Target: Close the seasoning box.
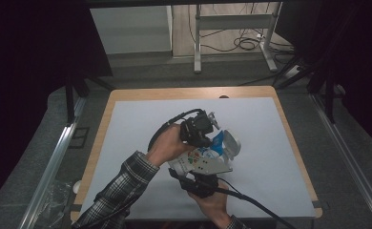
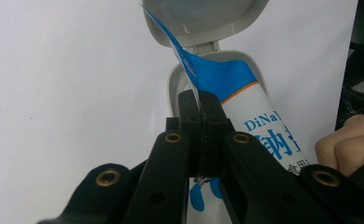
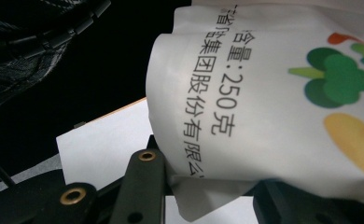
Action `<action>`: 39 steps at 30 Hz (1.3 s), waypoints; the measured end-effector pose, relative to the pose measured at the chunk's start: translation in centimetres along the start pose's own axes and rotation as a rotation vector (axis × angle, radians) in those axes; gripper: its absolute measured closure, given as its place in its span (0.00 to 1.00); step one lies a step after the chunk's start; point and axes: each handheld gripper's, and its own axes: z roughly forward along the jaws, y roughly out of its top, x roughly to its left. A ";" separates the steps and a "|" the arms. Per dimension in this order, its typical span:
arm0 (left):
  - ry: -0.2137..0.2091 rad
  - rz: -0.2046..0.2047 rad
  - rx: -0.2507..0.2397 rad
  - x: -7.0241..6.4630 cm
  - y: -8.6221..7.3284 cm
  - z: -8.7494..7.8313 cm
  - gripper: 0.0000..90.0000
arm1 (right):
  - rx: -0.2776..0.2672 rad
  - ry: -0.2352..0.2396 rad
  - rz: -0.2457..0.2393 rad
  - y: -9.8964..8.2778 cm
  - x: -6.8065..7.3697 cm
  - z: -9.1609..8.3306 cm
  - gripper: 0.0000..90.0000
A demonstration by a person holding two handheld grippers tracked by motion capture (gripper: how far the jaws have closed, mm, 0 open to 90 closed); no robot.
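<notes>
The white soft plastic pouch with blue top and coloured vegetable print is held just above the white table sheet, between the two hands. Its long axis runs from the right gripper near the person up and away toward the open grey flip lid at its far end. The right gripper's jaws are clamped on the pouch's bottom end. The left gripper, nearer the lid end, has its jaws pressed fully together on a thin blue film strip rising by the opening. Whether that strip is a seal tearing free is hard to tell. The spout under the lid is hidden.
</notes>
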 end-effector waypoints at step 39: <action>0.002 -0.003 0.016 -0.1 0.3 -0.3 1.00 | -0.013 0.004 0.007 0.3 0.3 0.0 0.79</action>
